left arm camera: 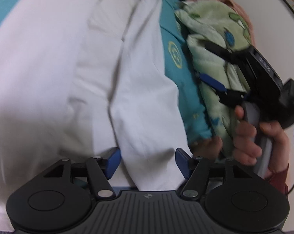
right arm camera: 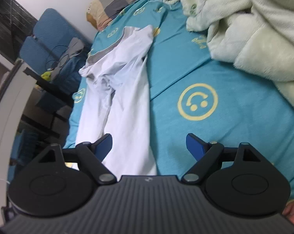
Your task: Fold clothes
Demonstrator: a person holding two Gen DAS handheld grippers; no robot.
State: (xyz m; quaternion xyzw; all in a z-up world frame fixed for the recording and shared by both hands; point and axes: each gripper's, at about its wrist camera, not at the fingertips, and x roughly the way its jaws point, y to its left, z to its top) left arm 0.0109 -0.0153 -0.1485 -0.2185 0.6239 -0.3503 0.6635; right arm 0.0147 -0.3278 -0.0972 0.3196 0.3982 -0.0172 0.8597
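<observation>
Blue-padded left tongs [left arm camera: 147, 160] stand released, straddling a fold of the white shirt [left arm camera: 100, 74] directly ahead of me; right tongs [right arm camera: 149, 146] also released, over its near end. Shirt lies lengthwise away on the teal bed [right arm camera: 234, 120]. Left view blurred; hem hidden beneath both tongs.

Shirt [right arm camera: 125, 89] on bedsheet [right arm camera: 234, 117]; blanket [right arm camera: 254, 29] right of it

Dim indoor light; motion blur; fisheye-warped edges
</observation>
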